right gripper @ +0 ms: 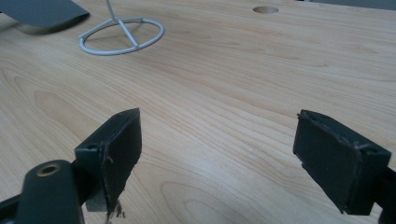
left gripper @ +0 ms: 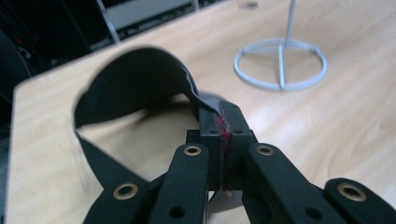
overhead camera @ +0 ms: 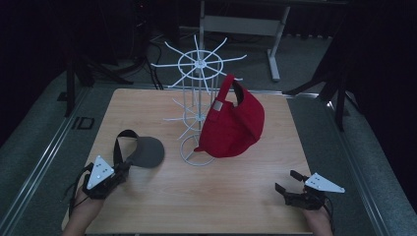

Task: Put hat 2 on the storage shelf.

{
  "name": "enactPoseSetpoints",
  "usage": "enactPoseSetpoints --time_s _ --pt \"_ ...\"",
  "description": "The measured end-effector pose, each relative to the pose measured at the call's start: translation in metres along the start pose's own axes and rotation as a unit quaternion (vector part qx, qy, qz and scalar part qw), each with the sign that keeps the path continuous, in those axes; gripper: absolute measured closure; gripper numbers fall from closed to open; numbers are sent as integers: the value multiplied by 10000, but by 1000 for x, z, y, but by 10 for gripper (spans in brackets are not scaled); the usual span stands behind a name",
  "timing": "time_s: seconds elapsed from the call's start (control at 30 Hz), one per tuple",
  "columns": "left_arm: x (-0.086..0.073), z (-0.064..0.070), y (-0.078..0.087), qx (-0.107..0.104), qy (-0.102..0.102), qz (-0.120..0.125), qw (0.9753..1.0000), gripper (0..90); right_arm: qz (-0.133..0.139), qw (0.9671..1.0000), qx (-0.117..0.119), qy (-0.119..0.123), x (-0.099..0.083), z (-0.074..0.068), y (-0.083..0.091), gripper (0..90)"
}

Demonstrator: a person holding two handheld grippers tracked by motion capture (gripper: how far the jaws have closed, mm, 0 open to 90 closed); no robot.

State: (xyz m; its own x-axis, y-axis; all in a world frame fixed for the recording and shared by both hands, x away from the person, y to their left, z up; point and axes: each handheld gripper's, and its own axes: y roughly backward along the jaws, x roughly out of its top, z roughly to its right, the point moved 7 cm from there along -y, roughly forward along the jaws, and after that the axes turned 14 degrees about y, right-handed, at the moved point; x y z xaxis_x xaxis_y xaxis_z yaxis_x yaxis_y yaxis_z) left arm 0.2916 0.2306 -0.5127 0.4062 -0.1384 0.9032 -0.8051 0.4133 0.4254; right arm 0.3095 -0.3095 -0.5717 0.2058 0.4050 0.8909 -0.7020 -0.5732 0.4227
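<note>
Our left gripper (overhead camera: 120, 169) pinches the grey visor (overhead camera: 142, 150) by its band edge, low over the table (overhead camera: 236, 206); that thin bite probably slips on lifting. Our right gripper (overhead camera: 290, 181) rests spread

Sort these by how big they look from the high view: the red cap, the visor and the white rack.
1. White rack: tallest and widest.
2. Red cap: hangs on the rack, looks a bit smaller.
3. Visor: smallest, pinched by the left gripper.

The rack stands farther back than the visor, yet looks bigger.
</note>
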Motion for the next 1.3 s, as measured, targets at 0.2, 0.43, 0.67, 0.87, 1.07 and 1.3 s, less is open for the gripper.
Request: enactPoseSetpoints --time_s 0.2,0.43,0.67,0.87,1.07,1.3 --pt "29 3 6 -8 -91 265 9996 900 4 10000 -2 -4 0 0 0 153" --pt "60 4 23 -73 -44 685 9976 900 12 10000 11 -26 -1 0 0 153" --pt "85 6 39 -104 -91 938 9955 900 -4 10000 40 -26 -1 -2 -2 153" --pt "103 9 50 -64 -143 1116 9936 900 -21 10000 60 -25 -1 -3 -3 153" --pt "128 9 57 35 -92 1345 9909 900 -14 10000 57 -29 -1 -3 -3 153" --pt "162 12 63 33 -93 1565 9876 900 -9 10000 55 -48 -1 -3 -3 153"
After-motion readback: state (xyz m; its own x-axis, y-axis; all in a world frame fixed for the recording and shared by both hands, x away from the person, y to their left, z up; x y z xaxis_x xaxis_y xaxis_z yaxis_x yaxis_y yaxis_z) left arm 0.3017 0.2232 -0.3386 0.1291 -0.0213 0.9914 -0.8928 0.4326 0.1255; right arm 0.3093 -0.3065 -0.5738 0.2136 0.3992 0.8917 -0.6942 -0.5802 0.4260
